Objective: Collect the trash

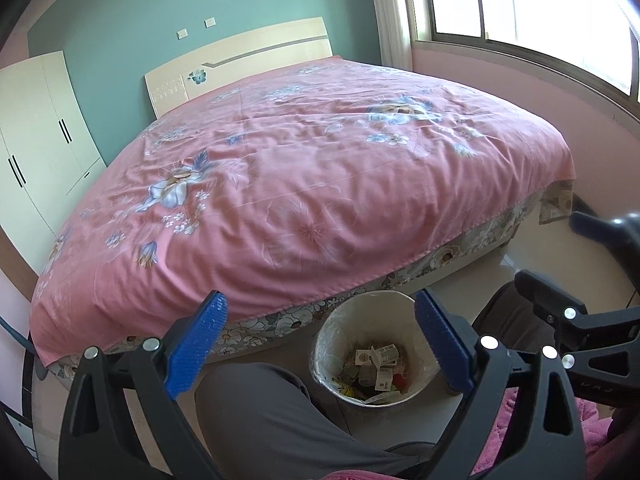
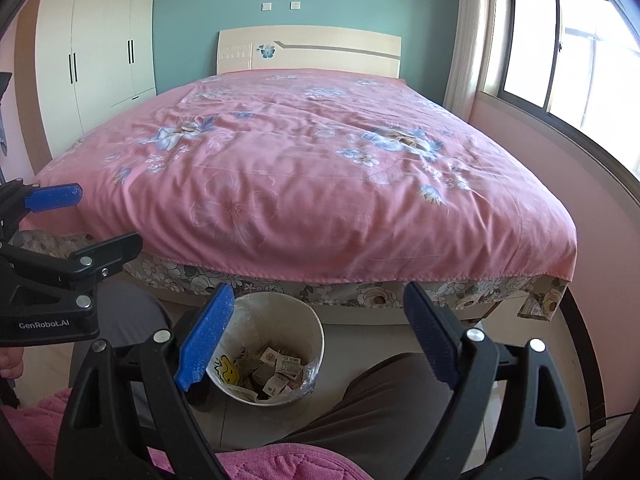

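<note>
A white waste bin (image 1: 334, 332) stands on the floor at the foot of the bed, lined with a clear bag and holding paper scraps and wrappers (image 1: 380, 364). My left gripper (image 1: 320, 344) hovers above it, open, with nothing between its blue pads. In the right wrist view the same bin (image 2: 256, 320) and its trash (image 2: 280, 364) lie below my right gripper (image 2: 318, 340), also open and empty. Each gripper shows in the other's view: the right gripper (image 1: 560, 256) at the right edge, the left gripper (image 2: 92, 220) at the left edge.
A bed with a pink floral cover (image 2: 304, 184) fills the middle, with no loose items visible on it. A person's knees in grey trousers (image 1: 272, 412) flank the bin. A white wardrobe (image 2: 96, 52) stands back left, and a window (image 2: 560, 48) is on the right.
</note>
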